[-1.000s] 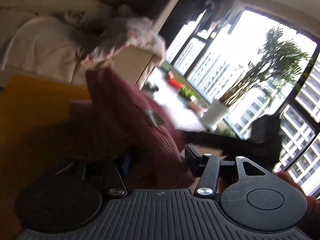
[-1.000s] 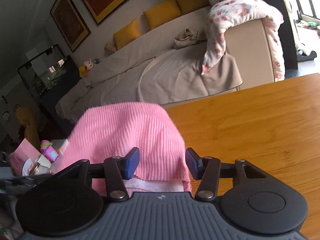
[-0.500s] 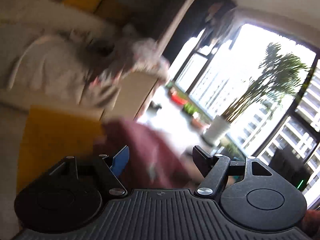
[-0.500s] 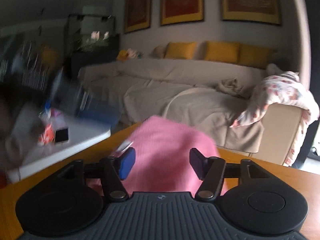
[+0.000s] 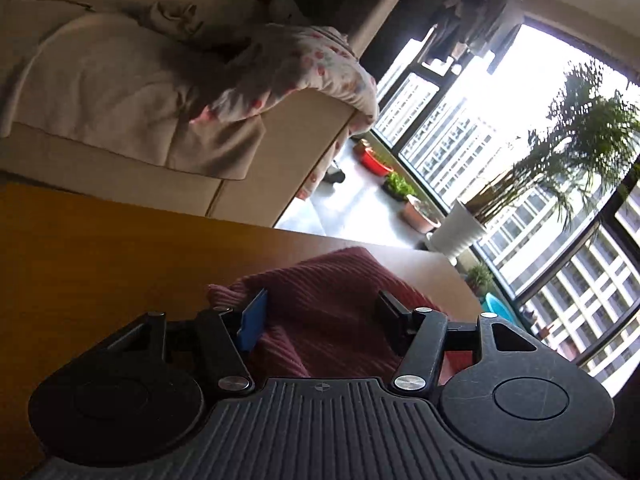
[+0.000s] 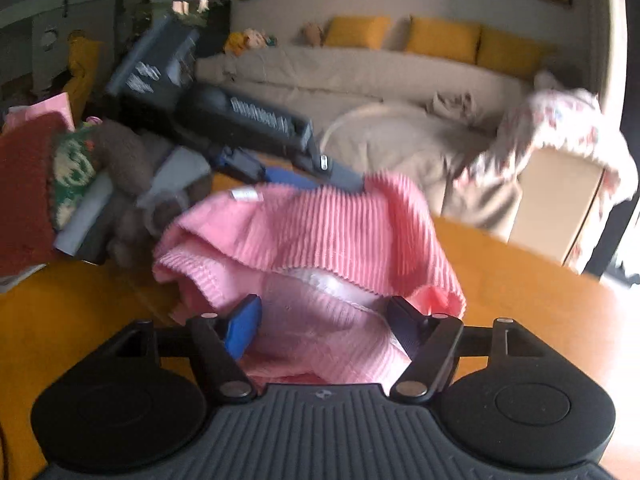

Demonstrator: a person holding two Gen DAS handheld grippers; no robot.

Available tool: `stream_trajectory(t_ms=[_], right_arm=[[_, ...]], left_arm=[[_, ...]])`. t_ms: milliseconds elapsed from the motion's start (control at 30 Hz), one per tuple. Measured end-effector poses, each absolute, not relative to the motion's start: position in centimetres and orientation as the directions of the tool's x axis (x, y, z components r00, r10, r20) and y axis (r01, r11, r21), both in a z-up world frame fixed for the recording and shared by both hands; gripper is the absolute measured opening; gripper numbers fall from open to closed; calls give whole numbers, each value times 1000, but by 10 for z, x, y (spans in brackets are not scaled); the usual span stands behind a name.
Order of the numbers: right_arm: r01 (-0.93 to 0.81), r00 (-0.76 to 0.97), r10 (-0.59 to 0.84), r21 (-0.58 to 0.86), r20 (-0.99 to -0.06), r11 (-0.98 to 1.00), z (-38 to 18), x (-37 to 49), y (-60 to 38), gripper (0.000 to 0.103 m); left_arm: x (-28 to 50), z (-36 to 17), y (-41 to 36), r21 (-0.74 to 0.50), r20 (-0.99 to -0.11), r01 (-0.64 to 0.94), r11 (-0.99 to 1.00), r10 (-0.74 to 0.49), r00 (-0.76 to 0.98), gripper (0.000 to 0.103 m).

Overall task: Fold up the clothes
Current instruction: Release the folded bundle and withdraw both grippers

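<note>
A pink ribbed garment [image 6: 320,232] lies bunched on the wooden table [image 6: 520,280], a white tag [image 6: 244,195] showing at its far left. My right gripper [image 6: 324,320] is open, its fingers on either side of the garment's near folds. In the left wrist view the same garment [image 5: 328,300] looks dark red in shadow, near the table's [image 5: 100,248] far corner. My left gripper [image 5: 322,316] is open, with cloth heaped between its fingers. From the right wrist view, the left gripper's body [image 6: 248,120] reaches in from the upper left and its tip meets the garment's far edge.
A person's hand in a brown fuzzy sleeve [image 6: 128,160] holds the left gripper. A pile of other clothes [image 6: 24,192] sits at the table's left. Beyond the table stand a beige covered sofa [image 5: 100,92] with a floral blanket [image 5: 312,60], and potted plants [image 5: 456,232] by the window.
The garment has come down from hanging in the air and now lies bunched on the table. The right wrist view has swung left, so the left gripper shows in it.
</note>
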State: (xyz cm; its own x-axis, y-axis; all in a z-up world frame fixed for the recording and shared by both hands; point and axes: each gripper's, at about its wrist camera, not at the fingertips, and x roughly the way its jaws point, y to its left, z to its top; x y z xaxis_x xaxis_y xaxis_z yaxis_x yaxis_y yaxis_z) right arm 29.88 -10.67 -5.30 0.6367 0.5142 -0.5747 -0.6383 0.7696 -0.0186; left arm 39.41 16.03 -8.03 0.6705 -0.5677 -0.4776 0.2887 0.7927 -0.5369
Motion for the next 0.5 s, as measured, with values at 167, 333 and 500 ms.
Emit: stream_trajectory(t_ms=[167, 333, 500], right_arm=[[-602, 634, 527, 66, -565, 795, -50, 299, -120, 71], [-533, 651, 514, 146, -559, 834, -46, 269, -152, 103], [-457, 666, 499, 226, -554, 861, -42, 240, -185, 103]], left_arm=[[369, -57, 172, -534, -453, 242, 810, -516, 727, 74], [304, -42, 171, -484, -482, 145, 863, -402, 779, 102], [226, -51, 141, -428, -586, 43, 903, -313, 747, 103]])
